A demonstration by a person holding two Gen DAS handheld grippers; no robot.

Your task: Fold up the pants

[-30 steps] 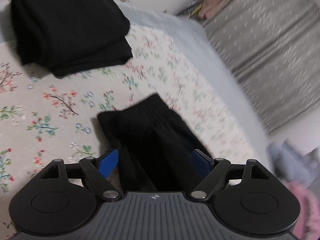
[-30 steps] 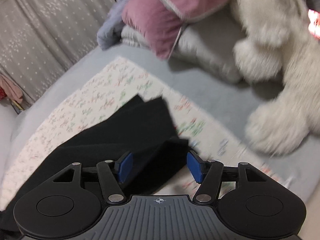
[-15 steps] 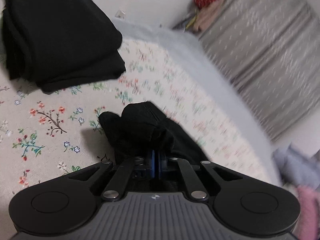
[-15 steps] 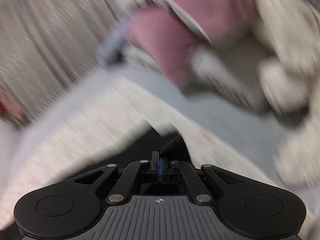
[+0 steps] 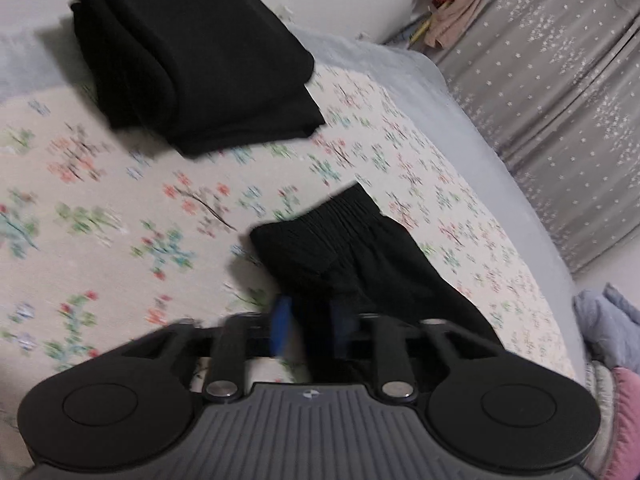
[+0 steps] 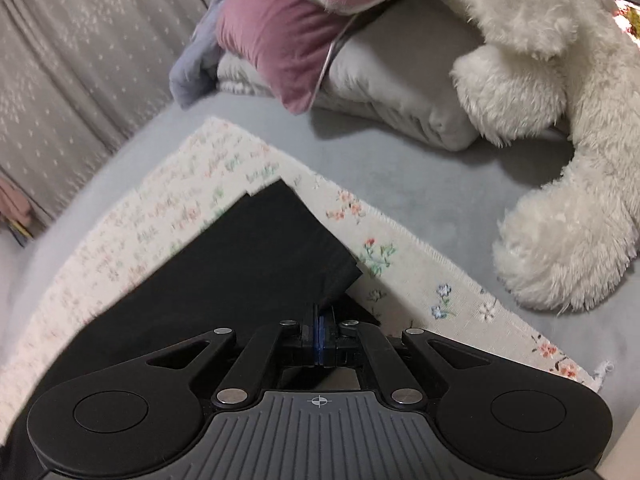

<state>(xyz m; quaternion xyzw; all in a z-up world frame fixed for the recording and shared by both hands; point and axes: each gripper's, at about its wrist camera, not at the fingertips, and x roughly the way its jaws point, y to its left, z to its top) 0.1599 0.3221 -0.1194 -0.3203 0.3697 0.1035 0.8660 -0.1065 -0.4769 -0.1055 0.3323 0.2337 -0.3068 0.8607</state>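
Observation:
Black pants [image 5: 352,256] lie on a floral cloth [image 5: 120,208]; their ribbed waistband end points away from me in the left wrist view. My left gripper [image 5: 310,330] has its blue pads partly apart with the pants fabric between them. In the right wrist view the leg end of the pants [image 6: 248,264] lies near the cloth's corner. My right gripper [image 6: 320,338] is shut on the edge of that leg end, which lifts slightly at the pads.
A folded stack of black clothes [image 5: 192,52] sits at the far side of the floral cloth. A white plush toy [image 6: 560,120], a pink pillow [image 6: 280,40] and grey bedding [image 6: 400,92] lie beyond the cloth's corner. A grey starred curtain [image 5: 560,100] hangs alongside.
Both grippers closed on the pants half a second ago. The left gripper's pads have since parted a little; the right stays shut, and the leg end now lies flatter.

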